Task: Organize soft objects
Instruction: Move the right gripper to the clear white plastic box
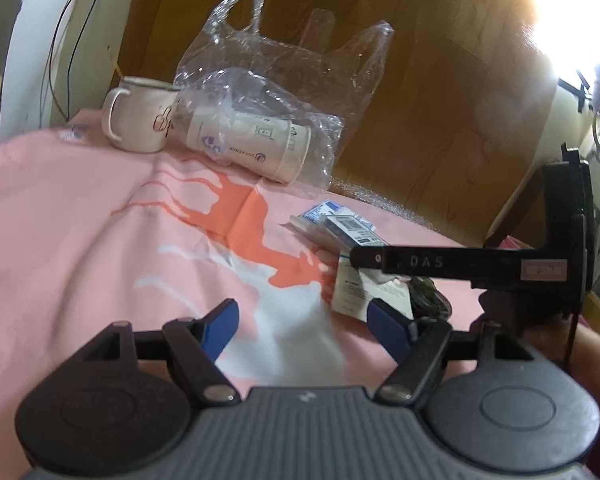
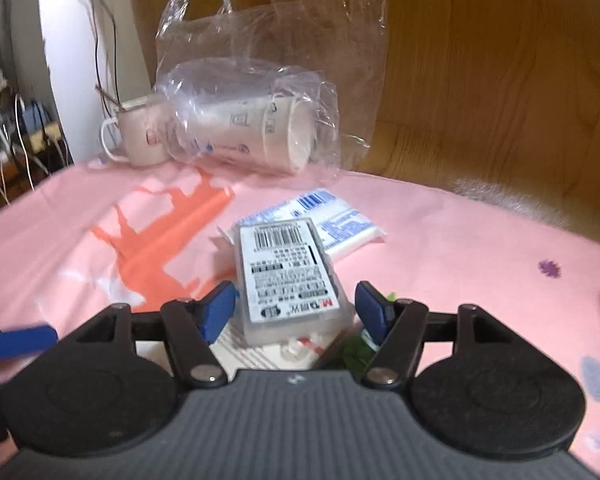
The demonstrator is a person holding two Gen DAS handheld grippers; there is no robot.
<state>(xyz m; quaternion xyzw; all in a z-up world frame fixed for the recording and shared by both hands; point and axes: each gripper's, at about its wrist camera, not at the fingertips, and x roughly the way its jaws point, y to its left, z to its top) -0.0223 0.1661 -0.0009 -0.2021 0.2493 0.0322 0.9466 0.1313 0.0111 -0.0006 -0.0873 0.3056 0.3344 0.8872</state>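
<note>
A small pile lies on the pink cloth (image 2: 460, 240). On top is a clear plastic box with a barcode label (image 2: 288, 272), resting on a blue-and-white tissue pack (image 2: 336, 216) and white paper packets (image 2: 260, 354). My right gripper (image 2: 296, 304) is open around the box's near end, with a narrow gap at each blue pad. In the left wrist view my left gripper (image 1: 304, 326) is open over bare cloth, just left of the pile. The right gripper's black finger (image 1: 440, 262) crosses in front of the box (image 1: 354, 226) and the tissue pack (image 1: 320, 212).
At the back stand a white mug (image 1: 136, 120) and a sleeve of paper cups (image 1: 252, 140) lying inside a clear plastic bag (image 1: 284, 60). A wooden board (image 1: 440, 100) rises behind them. Something green (image 2: 356, 348) sits under the pile. Cables hang at the far left.
</note>
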